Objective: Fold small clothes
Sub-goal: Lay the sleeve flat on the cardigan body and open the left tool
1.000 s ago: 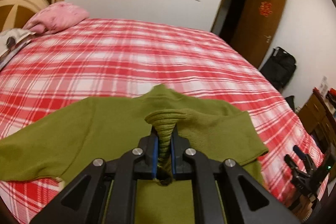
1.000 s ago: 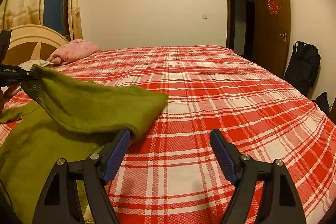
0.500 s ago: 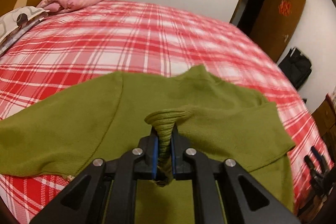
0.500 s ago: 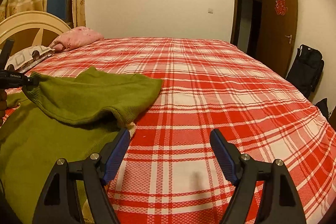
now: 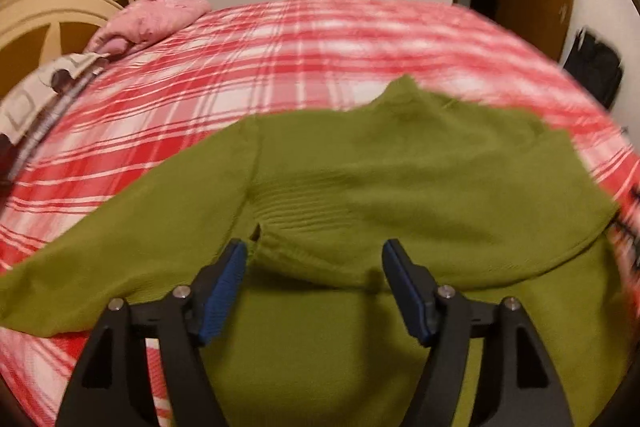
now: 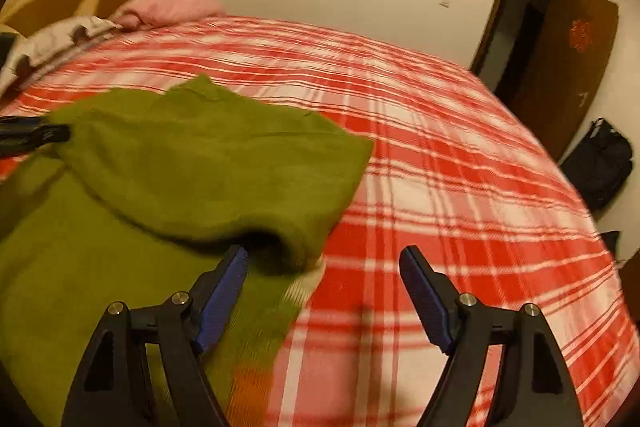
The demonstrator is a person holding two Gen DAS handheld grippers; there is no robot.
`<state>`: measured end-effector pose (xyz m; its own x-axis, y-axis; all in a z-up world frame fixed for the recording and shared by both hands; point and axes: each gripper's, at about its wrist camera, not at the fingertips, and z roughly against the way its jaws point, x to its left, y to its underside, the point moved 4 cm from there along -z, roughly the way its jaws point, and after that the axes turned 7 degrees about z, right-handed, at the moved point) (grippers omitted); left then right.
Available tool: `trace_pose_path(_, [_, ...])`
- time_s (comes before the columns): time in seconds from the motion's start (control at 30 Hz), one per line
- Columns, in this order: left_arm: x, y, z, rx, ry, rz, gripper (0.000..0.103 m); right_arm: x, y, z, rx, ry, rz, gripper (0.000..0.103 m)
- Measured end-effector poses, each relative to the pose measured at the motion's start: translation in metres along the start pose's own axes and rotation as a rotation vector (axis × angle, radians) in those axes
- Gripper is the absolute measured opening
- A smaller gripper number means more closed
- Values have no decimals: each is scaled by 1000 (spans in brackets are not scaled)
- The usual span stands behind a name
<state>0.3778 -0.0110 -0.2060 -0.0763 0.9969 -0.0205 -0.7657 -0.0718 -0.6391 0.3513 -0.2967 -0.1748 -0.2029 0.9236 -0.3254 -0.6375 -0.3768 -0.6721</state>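
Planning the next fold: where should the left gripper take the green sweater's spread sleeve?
Probably at the cuff end of the green sweater's sleeve, coming from the bed's headboard side: it lies flat, outstretched, and its edge is free on the bedspread.

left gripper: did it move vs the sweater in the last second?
Yes. The left gripper has dropped toward the bed; its jaws are opening, letting go of the sweater hem, which now lies loose between them.

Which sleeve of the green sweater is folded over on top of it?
The sleeve in front of the left hand-held gripper, whose jaws are opening off its ribbed cuff. The other sleeve stretches out flat across the checked bedspread.
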Motion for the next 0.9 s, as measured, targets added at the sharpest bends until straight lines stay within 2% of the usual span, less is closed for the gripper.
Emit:
trace_pose_path(0.07, [6,9,-9,41,-48,-25,74,-18,-1,-8,23,69,-60,79])
trace_pose_path(0.2, [10,14,-2,42,-4,-13,74,-32,17,-22,97,45,-119,79])
trace_pose_path(0.27, [12,9,8,6,3,6,74,-32,22,-16,96,34,-117,79])
trace_pose_path(0.33, [17,1,24,-68,30,52,76,-30,21,-5,89,43,-110,79])
trace_pose_path(0.47, [18,-12,34,-130,55,106,96,-27,7,21,34,90,-113,79])
trace_pose_path(0.53, [10,-14,24,-116,33,75,98,-23,-5,28,-11,81,-103,79])
trace_pose_path(0.6, [6,-12,4,-73,-76,16,97,-16,-16,25,-23,102,-70,79])
trace_pose_path(0.67, [9,-2,-10,-9,-132,-8,97,-8,-24,17,-39,64,-54,79])
trace_pose_path(0.7, [13,3,-14,16,-127,-7,97,-4,-23,8,-10,56,-35,79])
trace_pose_path(0.8, [23,11,-8,23,-99,20,98,3,-10,-17,84,74,27,79])
trace_pose_path(0.9, [29,14,-1,18,-77,44,97,-6,9,-23,116,41,-44,79])
